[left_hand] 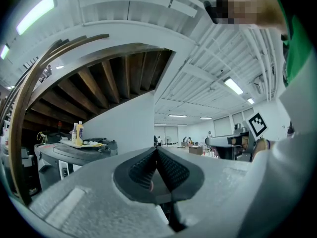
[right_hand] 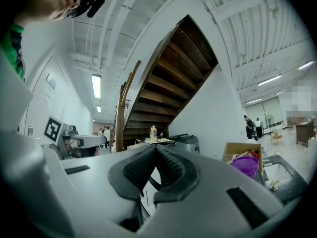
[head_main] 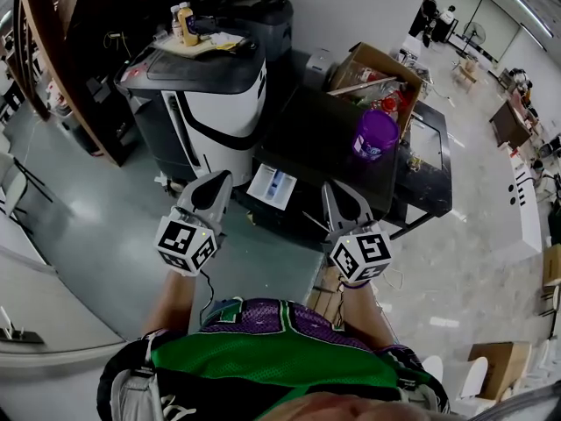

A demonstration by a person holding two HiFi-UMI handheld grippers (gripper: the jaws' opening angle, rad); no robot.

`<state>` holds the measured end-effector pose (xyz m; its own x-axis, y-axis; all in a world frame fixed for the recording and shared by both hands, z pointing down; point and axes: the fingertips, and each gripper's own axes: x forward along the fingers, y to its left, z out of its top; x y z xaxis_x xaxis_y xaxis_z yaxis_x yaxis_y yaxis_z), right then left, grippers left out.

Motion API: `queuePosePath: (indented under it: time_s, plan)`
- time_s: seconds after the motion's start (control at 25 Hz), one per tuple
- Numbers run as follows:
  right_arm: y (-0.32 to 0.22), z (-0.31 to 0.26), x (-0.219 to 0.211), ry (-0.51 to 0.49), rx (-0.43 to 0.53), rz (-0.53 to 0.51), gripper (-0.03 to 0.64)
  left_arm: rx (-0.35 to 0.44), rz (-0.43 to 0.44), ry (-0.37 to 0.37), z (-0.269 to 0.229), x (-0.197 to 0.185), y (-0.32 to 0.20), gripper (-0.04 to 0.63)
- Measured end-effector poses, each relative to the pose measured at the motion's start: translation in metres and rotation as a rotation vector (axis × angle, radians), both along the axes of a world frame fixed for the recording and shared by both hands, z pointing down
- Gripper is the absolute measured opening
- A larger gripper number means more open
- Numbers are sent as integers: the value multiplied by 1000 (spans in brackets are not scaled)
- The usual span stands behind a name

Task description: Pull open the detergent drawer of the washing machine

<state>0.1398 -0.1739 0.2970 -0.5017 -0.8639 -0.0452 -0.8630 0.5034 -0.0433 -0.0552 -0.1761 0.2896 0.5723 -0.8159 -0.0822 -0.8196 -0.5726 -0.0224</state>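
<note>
Beside the purple tub (head_main: 375, 134) stands a cluttered cardboard box (head_main: 370, 58); left tongs (left_hand: 156, 151) and right tongs (right_hand: 156, 148) are closed.

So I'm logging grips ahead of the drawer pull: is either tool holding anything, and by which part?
Nothing is held: the left tool and the right tool are both shut, with nothing between their jaws.

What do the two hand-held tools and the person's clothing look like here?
Both the left tool and the right tool have pale grey, wedge-shaped jaws lined with black ribbed pads. Each carries a white cube with black square markers. A thin dark cable hangs below the left one. The person wears a green, purple-trimmed sleeveless top.
</note>
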Motion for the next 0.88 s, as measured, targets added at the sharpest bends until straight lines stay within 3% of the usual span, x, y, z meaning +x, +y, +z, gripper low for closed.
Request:
queuePosePath:
  time_s: [0.72, 0.88]
  plan:
    - [-5, 3, -17, -61, 11, 3, 2, -4, 8, 1, 3, -18, -7, 17]
    - [-9, 7, -24, -36, 3, 12, 2, 10, 12, 1, -2, -22, -10, 17]
